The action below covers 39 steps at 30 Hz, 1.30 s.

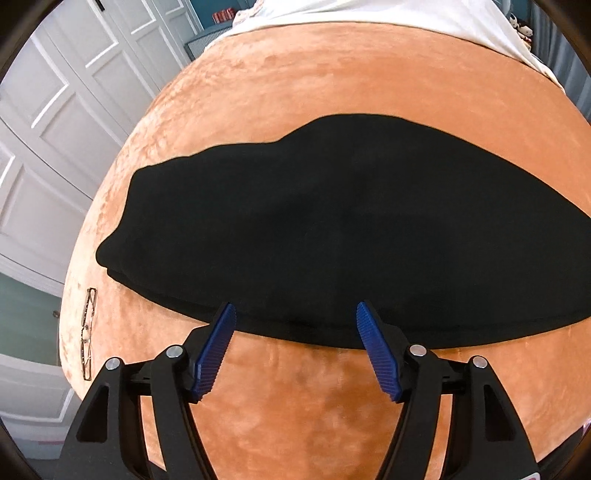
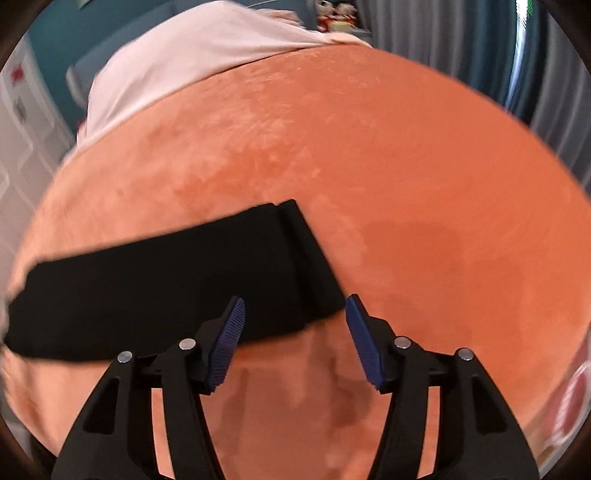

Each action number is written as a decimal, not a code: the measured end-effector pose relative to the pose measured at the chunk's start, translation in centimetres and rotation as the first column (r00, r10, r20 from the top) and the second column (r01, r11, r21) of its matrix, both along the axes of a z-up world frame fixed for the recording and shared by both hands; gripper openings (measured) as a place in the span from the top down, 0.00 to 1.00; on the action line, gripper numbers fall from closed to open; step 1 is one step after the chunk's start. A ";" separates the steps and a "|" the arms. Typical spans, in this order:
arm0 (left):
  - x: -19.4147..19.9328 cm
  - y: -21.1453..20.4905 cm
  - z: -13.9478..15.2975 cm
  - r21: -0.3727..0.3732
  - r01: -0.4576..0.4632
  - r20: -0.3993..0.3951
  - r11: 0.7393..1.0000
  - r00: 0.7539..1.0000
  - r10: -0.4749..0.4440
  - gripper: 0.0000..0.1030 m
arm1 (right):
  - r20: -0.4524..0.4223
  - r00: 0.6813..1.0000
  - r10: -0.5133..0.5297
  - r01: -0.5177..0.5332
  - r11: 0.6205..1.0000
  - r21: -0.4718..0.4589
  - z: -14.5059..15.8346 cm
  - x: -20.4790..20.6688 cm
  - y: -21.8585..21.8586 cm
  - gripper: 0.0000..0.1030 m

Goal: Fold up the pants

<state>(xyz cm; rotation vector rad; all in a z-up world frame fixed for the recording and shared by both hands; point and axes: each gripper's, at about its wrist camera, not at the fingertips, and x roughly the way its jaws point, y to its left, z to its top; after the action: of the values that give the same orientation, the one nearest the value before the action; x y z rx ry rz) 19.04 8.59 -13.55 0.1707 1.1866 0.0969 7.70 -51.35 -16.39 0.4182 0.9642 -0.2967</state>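
Note:
Black pants lie flat across an orange plush bed cover, in a long band running left to right. My left gripper is open and empty, its blue pads at the near edge of the pants. In the right wrist view the pants end at a squared hem or waistband end at centre. My right gripper is open and empty, hovering at the near right corner of that end. That view is motion blurred.
A white sheet covers the far end of the bed. White panelled wardrobe doors stand to the left. Glasses lie at the bed's left edge. Grey curtains hang at the far right.

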 end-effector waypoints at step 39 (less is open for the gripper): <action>3.0 15.4 -0.8 0.004 -0.256 0.089 0.967 0.963 0.255 0.26 | -0.031 0.984 0.176 -0.178 0.960 -0.215 2.1 0.1 22.1 0.66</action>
<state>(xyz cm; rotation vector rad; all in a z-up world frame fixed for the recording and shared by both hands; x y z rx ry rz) 22.00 24.00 -14.32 0.0253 1.1154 0.3376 7.77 -29.20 -14.34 0.1287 0.9621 -0.2387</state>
